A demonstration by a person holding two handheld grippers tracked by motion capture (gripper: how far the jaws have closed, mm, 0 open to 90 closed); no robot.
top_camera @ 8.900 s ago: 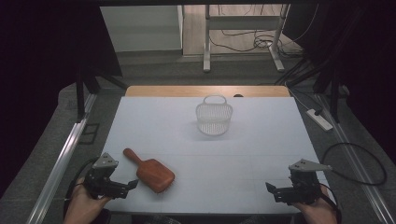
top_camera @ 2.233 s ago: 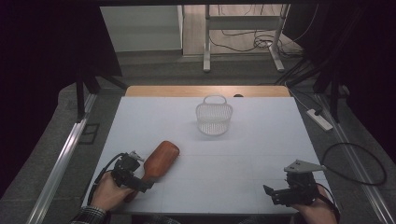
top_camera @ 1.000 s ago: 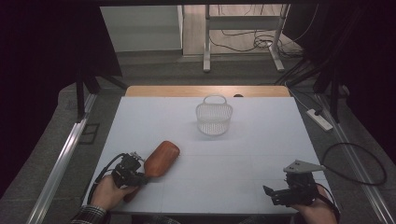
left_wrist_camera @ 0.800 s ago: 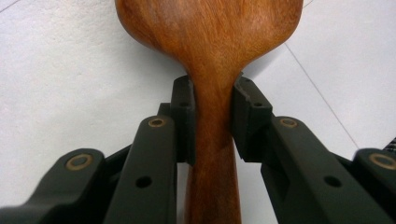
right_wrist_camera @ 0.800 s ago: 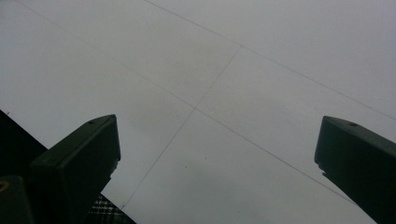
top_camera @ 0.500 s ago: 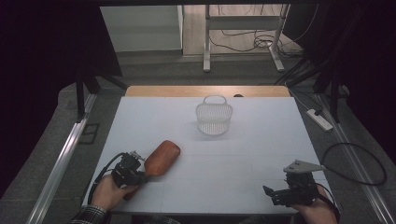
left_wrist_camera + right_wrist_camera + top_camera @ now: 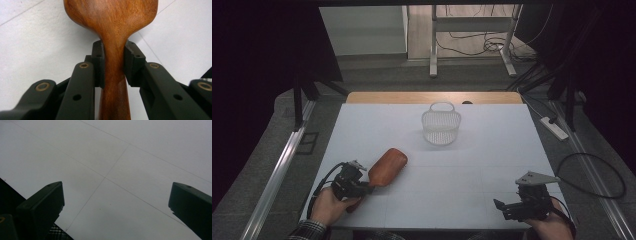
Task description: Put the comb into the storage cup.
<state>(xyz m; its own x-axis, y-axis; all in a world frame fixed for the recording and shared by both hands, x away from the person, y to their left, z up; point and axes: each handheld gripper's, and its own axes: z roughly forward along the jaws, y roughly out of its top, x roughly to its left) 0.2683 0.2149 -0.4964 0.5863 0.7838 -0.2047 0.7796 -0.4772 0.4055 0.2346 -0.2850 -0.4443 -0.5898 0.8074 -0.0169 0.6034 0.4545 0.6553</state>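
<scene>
Overhead forward-down; two close table [image 7: 472, 170] views

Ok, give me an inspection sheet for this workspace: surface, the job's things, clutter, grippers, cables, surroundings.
Surface: white table, faint seams, wooden strip at the far edge.
Job's things: wooden paddle, handle clamped, broad end pointing toward the far side; white wire basket upright near the far middle, looks empty.
Clutter: nothing seen.
Grippers: left gripper shut on the paddle's neck; right gripper open, holding nothing, over bare table at near right.
Cables: one loops from the left gripper; black loop on the floor at right; power strip beside the table.
Surroundings: dark, metal stand legs beyond the table.
</scene>
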